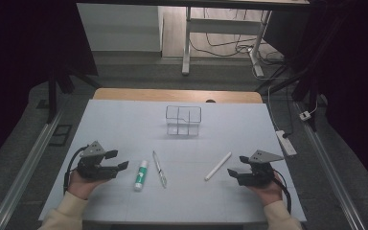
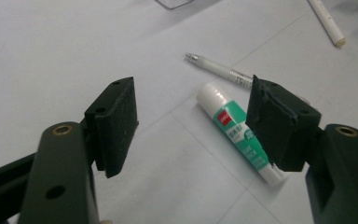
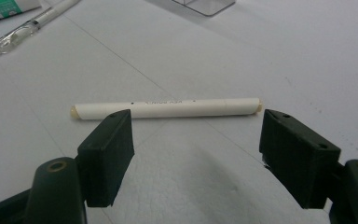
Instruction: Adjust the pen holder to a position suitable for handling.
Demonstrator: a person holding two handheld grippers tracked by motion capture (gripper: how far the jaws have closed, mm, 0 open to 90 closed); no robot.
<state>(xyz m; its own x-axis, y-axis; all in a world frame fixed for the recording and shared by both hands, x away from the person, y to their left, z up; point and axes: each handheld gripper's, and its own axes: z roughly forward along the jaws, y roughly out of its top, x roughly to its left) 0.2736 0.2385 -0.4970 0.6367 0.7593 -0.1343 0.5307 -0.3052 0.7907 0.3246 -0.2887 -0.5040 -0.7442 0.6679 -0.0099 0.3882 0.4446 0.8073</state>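
- The clear organizer stands mid-table, likely where my items go.
- My left gripper and right gripper gape wide, holding nothing.
- Glue stick lies by my left.
- White pen lies by my right.

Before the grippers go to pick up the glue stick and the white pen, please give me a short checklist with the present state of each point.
1. Left gripper open, nothing held: ok.
2. Right gripper open, nothing held: ok.
3. Glue stick lies flat ahead of the left gripper, not yet between its jaws: ok.
4. White pen lies crosswise before the right gripper, free of other things: ok.
5. Clear pen lies close beside the glue stick; touching or apart: cannot tell.
6. Clear organizer stands upright with nothing inside: ok.
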